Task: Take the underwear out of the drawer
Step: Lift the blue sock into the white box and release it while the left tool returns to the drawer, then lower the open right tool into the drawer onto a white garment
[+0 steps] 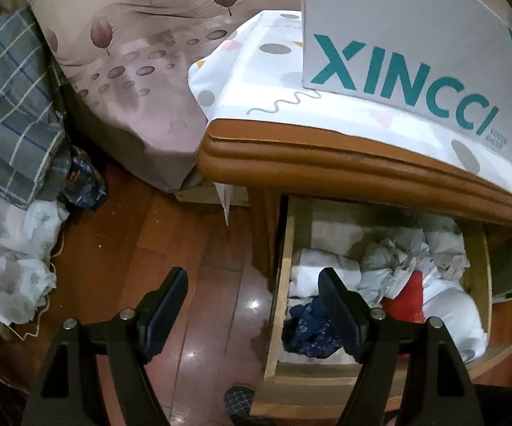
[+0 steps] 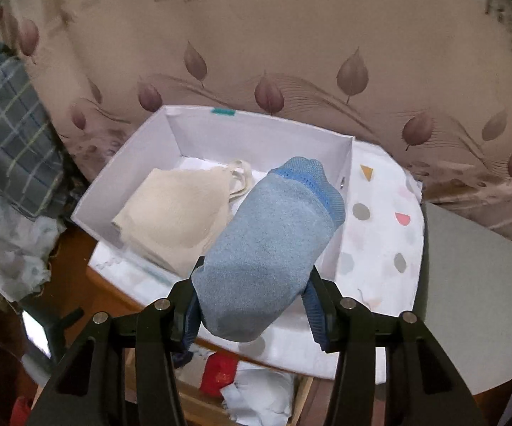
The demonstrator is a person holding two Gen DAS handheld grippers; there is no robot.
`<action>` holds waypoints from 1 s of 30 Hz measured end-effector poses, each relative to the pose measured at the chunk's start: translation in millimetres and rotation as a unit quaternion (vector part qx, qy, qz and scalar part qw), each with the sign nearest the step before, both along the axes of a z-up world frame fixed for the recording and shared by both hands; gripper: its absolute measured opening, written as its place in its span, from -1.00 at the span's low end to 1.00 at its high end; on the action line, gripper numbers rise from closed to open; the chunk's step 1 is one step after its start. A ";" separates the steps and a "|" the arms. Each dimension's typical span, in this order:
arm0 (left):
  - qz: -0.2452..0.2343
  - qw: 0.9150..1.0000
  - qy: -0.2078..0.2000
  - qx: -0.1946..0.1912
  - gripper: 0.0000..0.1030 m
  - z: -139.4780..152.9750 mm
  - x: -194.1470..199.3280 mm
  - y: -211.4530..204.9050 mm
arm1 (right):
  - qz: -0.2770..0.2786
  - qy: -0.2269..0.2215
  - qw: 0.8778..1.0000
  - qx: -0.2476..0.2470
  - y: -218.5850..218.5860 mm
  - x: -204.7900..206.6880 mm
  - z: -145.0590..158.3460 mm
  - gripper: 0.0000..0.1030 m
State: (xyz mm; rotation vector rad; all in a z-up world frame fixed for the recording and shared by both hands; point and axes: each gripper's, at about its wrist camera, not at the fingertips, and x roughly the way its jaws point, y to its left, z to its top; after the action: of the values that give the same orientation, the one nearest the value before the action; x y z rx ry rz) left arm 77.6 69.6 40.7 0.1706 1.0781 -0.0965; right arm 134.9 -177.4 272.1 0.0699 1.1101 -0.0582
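Note:
My right gripper [image 2: 256, 294] is shut on a rolled light-blue underwear [image 2: 266, 245] with a darker blue waistband, held up in front of an open white box [image 2: 142, 152]. A beige bra [image 2: 177, 213] lies inside that box. Below, the open wooden drawer [image 1: 284, 273] holds crumpled white cloths [image 1: 397, 262], a red item [image 1: 405, 301] and a dark blue patterned garment [image 1: 309, 330]. My left gripper [image 1: 252, 284] hangs open over the drawer's left edge and the floor, nothing between its fingers.
The box stands on a nightstand covered by a white dotted cloth [image 2: 380, 234]; its side reads XINCCI [image 1: 397, 78]. A grey lid [image 2: 468, 284] lies at the right. A leaf-patterned mattress [image 1: 131, 71] leans behind. Plaid cloth [image 1: 11, 106] and white fabric pile at the left on the wooden floor [image 1: 192, 255].

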 end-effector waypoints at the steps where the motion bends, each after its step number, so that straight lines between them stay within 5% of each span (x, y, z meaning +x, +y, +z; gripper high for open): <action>1: -0.002 1.000 0.000 0.002 0.51 -0.7 -0.2 -1.1 | 0.000 0.008 1.000 -0.004 -0.4 7.2 -5.7 -0.09; 13: -0.010 1.000 0.025 -0.001 0.51 -11.0 3.0 -7.7 | 0.000 0.088 0.996 -0.035 -6.7 54.5 -79.0 -0.04; 23: -0.019 0.999 0.041 0.015 0.51 -20.9 3.3 -12.1 | -0.008 0.082 0.996 -0.028 -5.5 56.3 -71.3 0.13; 30: -0.018 0.997 0.068 -0.009 0.51 -27.8 4.1 -8.5 | 0.015 0.054 0.998 -0.003 -0.7 5.5 -34.9 0.23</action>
State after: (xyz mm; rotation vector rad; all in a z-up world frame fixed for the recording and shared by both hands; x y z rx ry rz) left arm 81.7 61.1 12.9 0.1695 1.2107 -0.1515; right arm 140.5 -178.1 237.1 0.0446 1.2193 -0.0386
